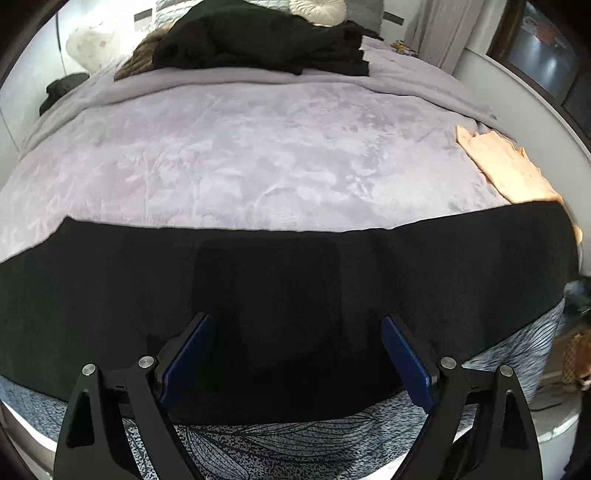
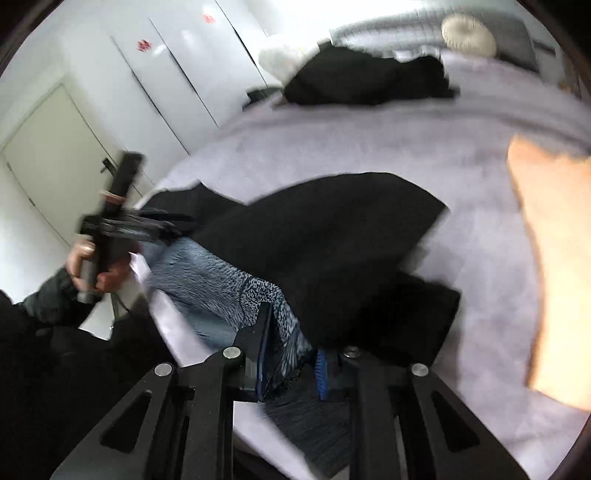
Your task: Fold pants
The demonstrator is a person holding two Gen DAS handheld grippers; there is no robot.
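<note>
Black pants [image 1: 280, 280] lie stretched flat across the near edge of the bed on the lilac blanket [image 1: 258, 158]. My left gripper [image 1: 297, 328] is open above the pants, its blue pads [image 1: 192, 354] wide apart and holding nothing. In the right wrist view the pants [image 2: 332, 236] are lifted and bunched at their right end. My right gripper [image 2: 291, 332] is shut on a fold of the black pants, with patterned bed sheet [image 2: 258, 295] beside its left pad. The left gripper [image 2: 114, 221] shows at the left there, in a hand.
A heap of black clothes [image 1: 258, 37] lies at the far end of the bed by a round cushion [image 1: 317, 9]. A peach garment [image 1: 506, 166] lies at the right edge. White wardrobe doors [image 2: 110, 92] stand left of the bed.
</note>
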